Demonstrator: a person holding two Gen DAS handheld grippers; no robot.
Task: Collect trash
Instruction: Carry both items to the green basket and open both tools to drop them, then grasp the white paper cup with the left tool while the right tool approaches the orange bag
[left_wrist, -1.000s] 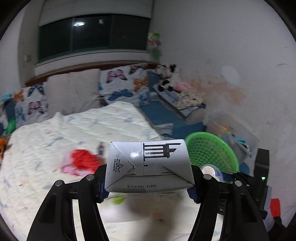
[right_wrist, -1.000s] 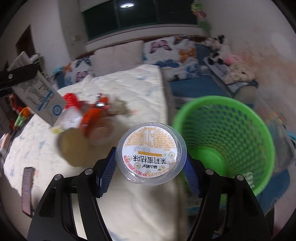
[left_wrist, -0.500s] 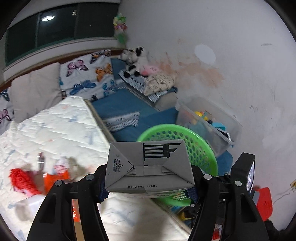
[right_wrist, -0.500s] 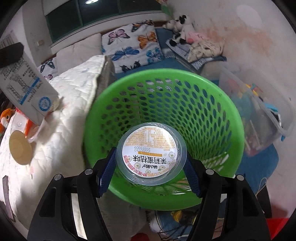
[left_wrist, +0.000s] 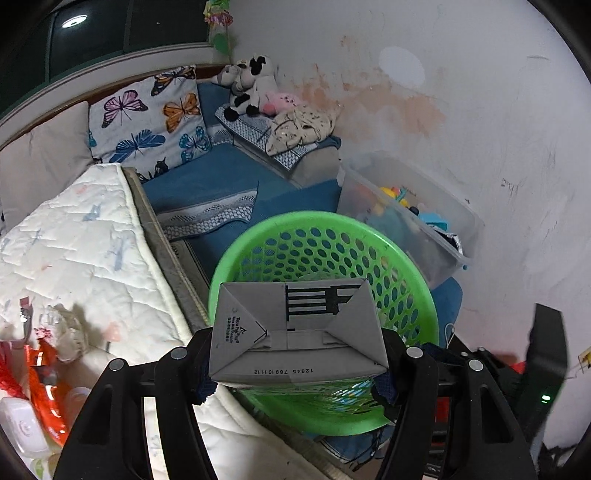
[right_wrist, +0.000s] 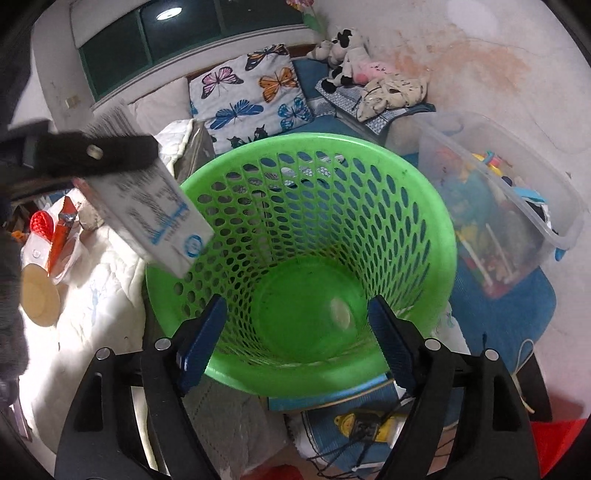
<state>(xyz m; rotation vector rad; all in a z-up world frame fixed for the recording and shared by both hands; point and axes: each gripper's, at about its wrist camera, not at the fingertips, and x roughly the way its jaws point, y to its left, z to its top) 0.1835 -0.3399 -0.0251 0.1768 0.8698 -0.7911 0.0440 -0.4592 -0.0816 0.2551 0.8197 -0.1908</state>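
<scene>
The right claw (right_wrist: 295, 332) has just been opening, empty above the green wastebasket (right_wrist: 424, 206), the left claw (left_wrist: 297, 369) grips the milk carton (left_wrist: 295, 332) over its rim, and wrappers (right_wrist: 59, 229) remain on the bed (left_wrist: 81, 251).

The left gripper (left_wrist: 297, 369) is angled downward, its jaws clamped on a carton (left_wrist: 295, 332). The right gripper (right_wrist: 297, 332) is tilted down too — its jaws have just been opening, nothing between them.
</scene>
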